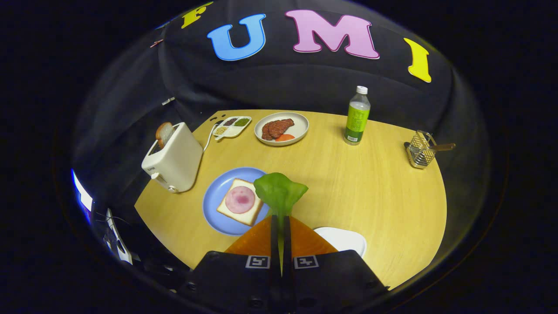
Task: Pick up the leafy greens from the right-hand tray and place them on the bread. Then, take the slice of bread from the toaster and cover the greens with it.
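Between my two orange fingers [261, 240] the gripper [280, 222] is closed tight on the stem of the leafy greens [279, 191] — both fingers press on it with only a thin sliver of green showing in the seam. I see the leaf fanning out upright just ahead of the fingertips, lifted off the wooden table [370, 183]. Beside the right finger, partly hidden by the gripper's black body, lies the white tray [344, 239].

Just ahead and a little left of the fingers sits the blue plate [216, 205], and on it a square slice of bread [240, 202] with a round pink slice of ham [239, 199] on top. The leaf's left edge overlaps the bread's right corner from where I look, but I cannot tell whether it touches it.

Beyond the plate to the left stands the white toaster [174, 159], with a second slice of bread [164, 133] sticking up out of its slot. Farther back I make out a small divided dish [232, 126] holding dark, green and pale bits, and next to it a white bowl [301, 126] with reddish-brown meat [276, 127] and an orange slice [284, 137].

Well to the right of the bowl stands a green bottle [357, 117] with a white cap — upright. Near the table's far right edge is a wire holder [419, 150] with a wooden handle poking out.
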`<move>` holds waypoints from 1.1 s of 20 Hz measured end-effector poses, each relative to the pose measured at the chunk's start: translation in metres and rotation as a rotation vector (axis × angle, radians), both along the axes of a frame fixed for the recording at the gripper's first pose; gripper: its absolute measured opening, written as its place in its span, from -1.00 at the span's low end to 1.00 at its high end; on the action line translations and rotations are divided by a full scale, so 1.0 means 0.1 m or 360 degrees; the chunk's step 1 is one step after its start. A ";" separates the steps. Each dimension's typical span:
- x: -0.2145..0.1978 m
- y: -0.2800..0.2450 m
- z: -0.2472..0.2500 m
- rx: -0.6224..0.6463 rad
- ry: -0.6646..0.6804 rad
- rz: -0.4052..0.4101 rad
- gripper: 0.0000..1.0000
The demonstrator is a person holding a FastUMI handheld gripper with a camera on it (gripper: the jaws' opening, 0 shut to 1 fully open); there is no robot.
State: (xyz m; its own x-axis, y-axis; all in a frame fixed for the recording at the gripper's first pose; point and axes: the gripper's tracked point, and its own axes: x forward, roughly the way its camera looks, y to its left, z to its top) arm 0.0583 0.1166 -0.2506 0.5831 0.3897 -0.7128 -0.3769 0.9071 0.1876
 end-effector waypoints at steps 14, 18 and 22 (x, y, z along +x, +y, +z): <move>0.35 0.92 -0.55 -0.0018 0.0111 -0.0017 -0.89; 0.48 1.00 -0.63 -0.0029 0.0146 -0.0046 -0.86; 0.52 1.08 -0.69 -0.0028 0.0166 -0.0053 -0.77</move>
